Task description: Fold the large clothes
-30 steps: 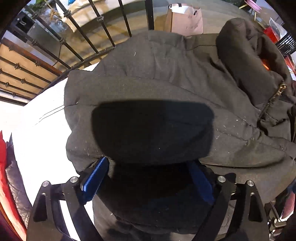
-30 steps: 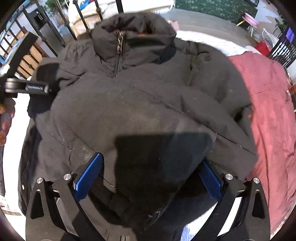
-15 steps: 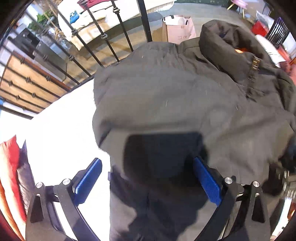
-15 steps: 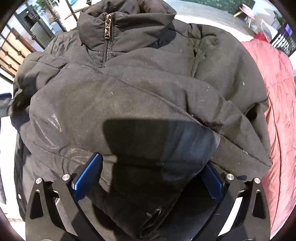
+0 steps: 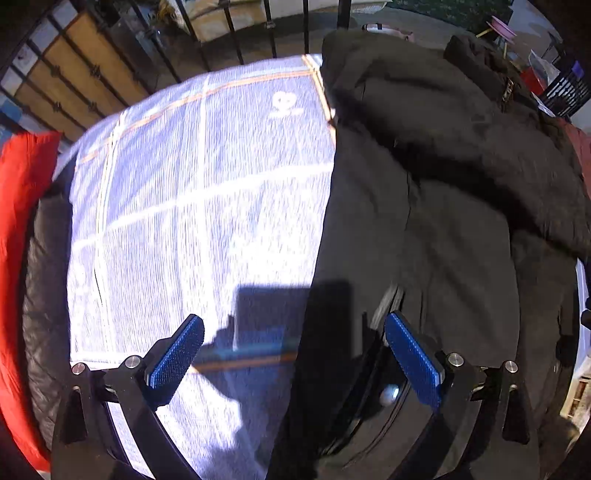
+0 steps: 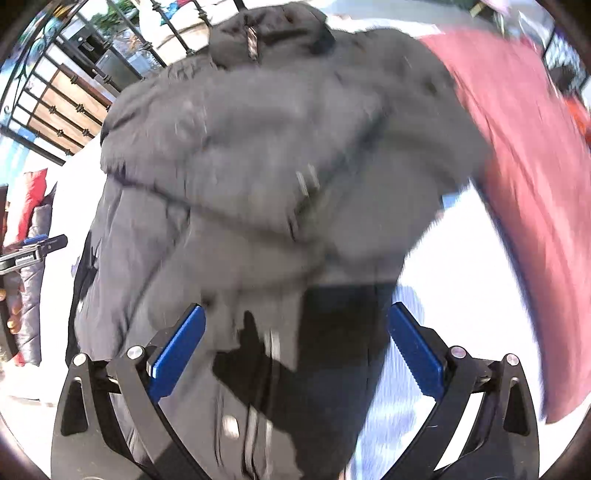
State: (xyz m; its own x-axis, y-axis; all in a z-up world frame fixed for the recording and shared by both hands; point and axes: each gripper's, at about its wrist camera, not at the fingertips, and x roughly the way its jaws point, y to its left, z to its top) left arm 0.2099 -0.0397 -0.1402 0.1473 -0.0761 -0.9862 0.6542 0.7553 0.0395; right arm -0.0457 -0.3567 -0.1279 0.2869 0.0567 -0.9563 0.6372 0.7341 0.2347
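A large black padded jacket (image 5: 443, 221) lies on a bed, sleeves folded across its front, collar and zip at the far end (image 6: 253, 40). My left gripper (image 5: 293, 350) is open and empty, over the jacket's left edge where it meets the blanket. My right gripper (image 6: 295, 339) is open and empty above the jacket's lower part (image 6: 258, 184); this view is blurred. The left gripper also shows at the left edge of the right wrist view (image 6: 37, 247).
A white blanket with orange grid lines (image 5: 184, 203) covers the bed left of the jacket. A red cloth (image 6: 528, 184) lies to its right. A red cushion (image 5: 22, 221) and grey quilted item (image 5: 44, 295) sit at the left. Black iron rails (image 5: 221, 29) stand behind.
Both grippers let go of the jacket and pulled back. The left one swung left, so the blanket now fills its view. The right view is now blurred.
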